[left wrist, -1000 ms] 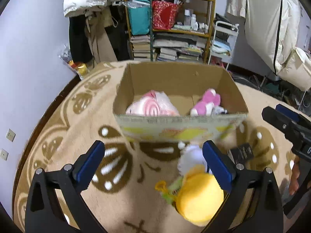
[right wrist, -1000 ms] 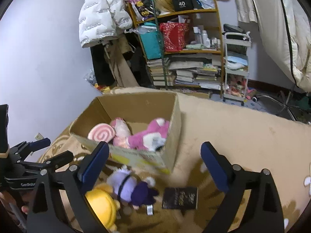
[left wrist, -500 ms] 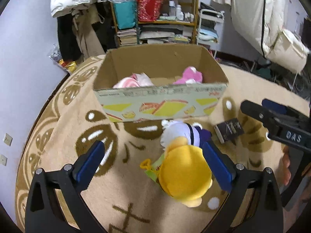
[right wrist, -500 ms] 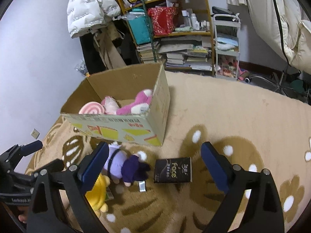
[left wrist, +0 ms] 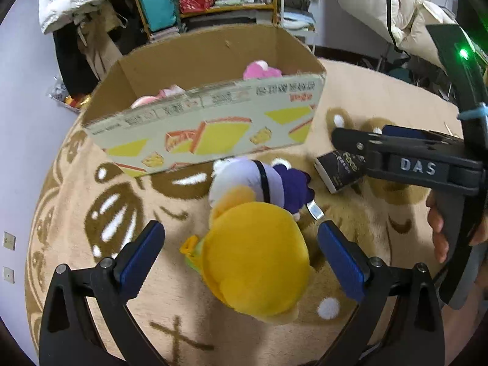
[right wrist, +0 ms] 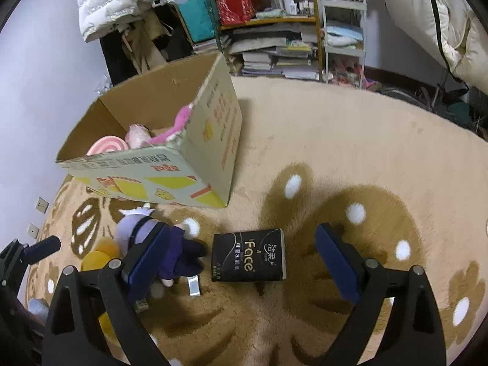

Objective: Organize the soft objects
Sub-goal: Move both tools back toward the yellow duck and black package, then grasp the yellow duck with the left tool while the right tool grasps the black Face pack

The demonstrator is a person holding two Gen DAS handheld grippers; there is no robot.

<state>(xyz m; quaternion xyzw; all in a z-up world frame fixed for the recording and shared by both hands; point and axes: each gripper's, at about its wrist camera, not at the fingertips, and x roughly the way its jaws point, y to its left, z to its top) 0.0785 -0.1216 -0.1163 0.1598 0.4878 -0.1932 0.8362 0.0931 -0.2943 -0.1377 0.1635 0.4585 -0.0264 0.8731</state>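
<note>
Left gripper point(left wrist: 241, 248): jaws wide, straddling the yellow plush point(left wrist: 256, 262), no contact visible. Right gripper point(right wrist: 241, 257): jaws wide, holding nothing, over the black tissue pack point(right wrist: 248, 255). Purple plush point(left wrist: 265, 183): on the rug point(right wrist: 350, 152), touching the yellow plush, just before the cardboard box point(left wrist: 210, 134). Box contents: pink plush toys point(right wrist: 137, 135).

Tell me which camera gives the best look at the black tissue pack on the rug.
The right wrist view: the black tissue pack lies flat on the rug between the open right gripper fingers, whole top face and lettering visible. In the left wrist view, the pack sits off to the side, partly hidden behind the right gripper.
</note>
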